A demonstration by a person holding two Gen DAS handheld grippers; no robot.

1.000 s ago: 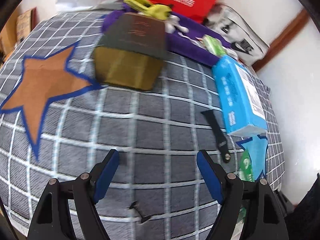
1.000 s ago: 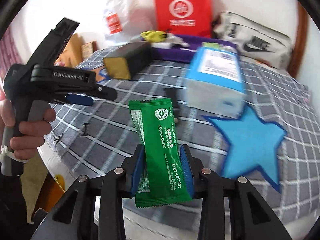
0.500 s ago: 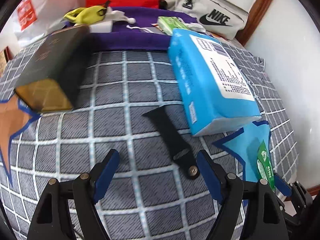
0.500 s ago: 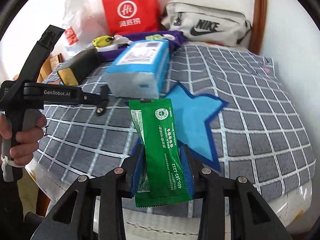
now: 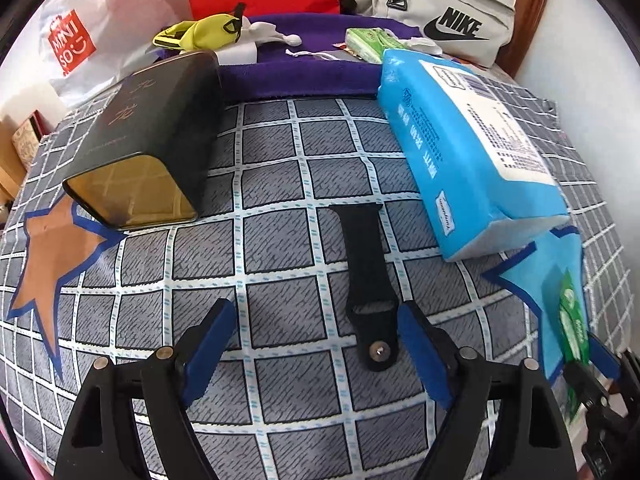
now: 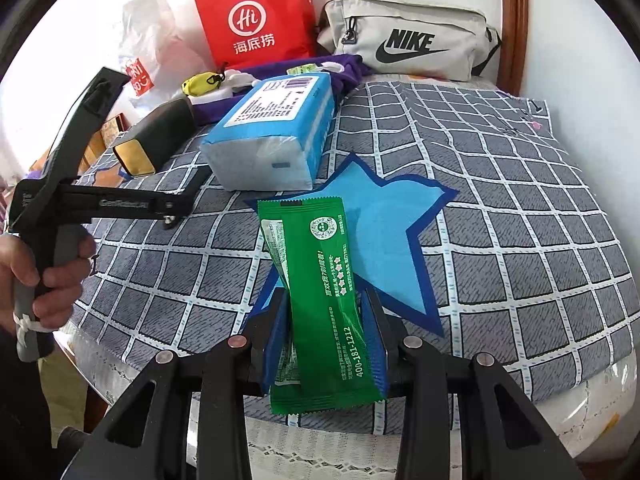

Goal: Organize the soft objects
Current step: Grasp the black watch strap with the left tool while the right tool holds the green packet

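Grey checked cloth [image 5: 280,168] with star patches covers the bench, with bags lined up along the wall behind. From the left wrist view, going left to right: an orange star patch [image 5: 52,256], a dark box with a gold end [image 5: 152,136], a black strap [image 5: 366,264] lying flat, and a blue tissue pack [image 5: 460,136] whose near end rests on the blue star patch [image 5: 556,292]. A second ago the box filled the middle of this view and the strap sat off to the right — now the strap lies near the centre, its buckle end just beside the right blue pad. The left gripper [image 5: 316,344] has its jaws released, nothing between them, pads clear of the strap.

The right gripper [image 6: 324,344] is clenched on a green sachet [image 6: 320,280], held upright above the blue star — the same grip as before, though the star and tissue pack have shifted left beneath it. A hand [image 6: 44,276] holds the left tool at the far left.
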